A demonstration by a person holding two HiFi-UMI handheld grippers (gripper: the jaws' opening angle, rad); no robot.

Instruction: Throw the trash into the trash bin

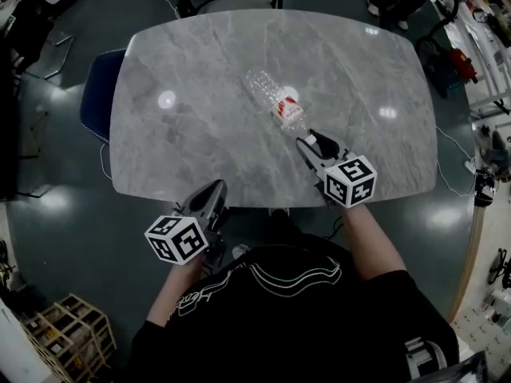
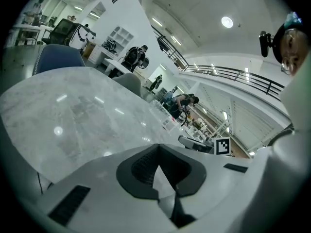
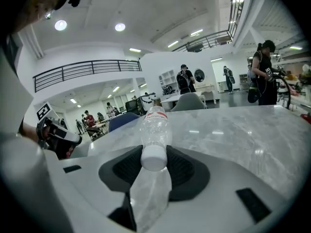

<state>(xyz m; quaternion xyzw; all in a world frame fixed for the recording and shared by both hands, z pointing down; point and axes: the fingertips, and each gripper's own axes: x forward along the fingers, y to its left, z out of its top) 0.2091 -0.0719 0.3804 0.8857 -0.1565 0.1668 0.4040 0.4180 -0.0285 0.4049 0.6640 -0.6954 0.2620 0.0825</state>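
Note:
A clear plastic bottle [image 1: 274,102] with a red and white label lies on its side on the grey marble table [image 1: 184,134]. Its white cap points at my right gripper [image 1: 317,144]. In the right gripper view the bottle [image 3: 154,127] runs straight away from my right gripper [image 3: 154,171], and the cap sits at the fingertips in the gap between the open jaws. I cannot tell whether the pads touch it. My left gripper [image 1: 214,194] is shut and holds nothing, near the table's front edge. In its own view my left gripper [image 2: 158,166] faces the bottle [image 2: 163,113] across the table.
A blue chair [image 1: 96,102] stands at the table's left side and a grey chair [image 1: 235,2] at the far end. A wooden crate [image 1: 68,333] sits on the floor at the lower left. People and desks fill the background of both gripper views.

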